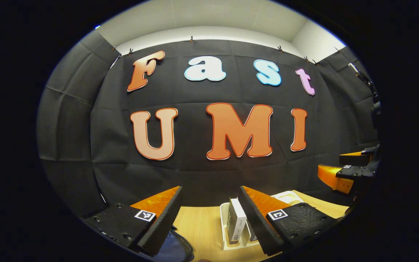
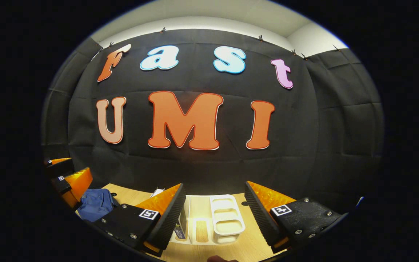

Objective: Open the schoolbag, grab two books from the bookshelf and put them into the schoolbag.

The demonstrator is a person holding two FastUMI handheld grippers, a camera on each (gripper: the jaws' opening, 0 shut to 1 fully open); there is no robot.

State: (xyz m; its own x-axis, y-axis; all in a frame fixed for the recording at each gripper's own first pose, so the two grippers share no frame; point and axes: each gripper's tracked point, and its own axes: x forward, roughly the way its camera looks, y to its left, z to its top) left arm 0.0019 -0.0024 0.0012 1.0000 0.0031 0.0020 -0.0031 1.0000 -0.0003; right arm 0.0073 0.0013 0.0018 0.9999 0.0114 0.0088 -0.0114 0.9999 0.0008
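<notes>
Schoolbag (image 2: 96,208): dark blue fabric, slumped on the bench at far left in the right gripper view, just beside the left tool (image 2: 67,178). Likely soft and light; it should give under pressure, so the zip pull or a seam is the better hold. Whether it is zipped cannot be told.

Left tool (image 1: 209,214): fingers spread apart, nothing between them, held above the bench.

Bookshelf (image 2: 216,222): white slotted rack standing on the bench, centre, ahead of both tools.

Books (image 1: 236,222): an upright white-covered volume in a rack slot, with another just beside it, half hidden by a finger in the left gripper view. Probably stiff, light, smooth-faced; best pinched across the covers near the top edge, where slip is the risk.

Right tool (image 2: 215,214): fingers wide apart, empty, poised over the rack.

Bench (image 1: 202,225): pale wood-grain surface, flat, uncluttered around the rack.

Room: black cloth walls pinned along the top, pale wall and ceiling above.
</notes>
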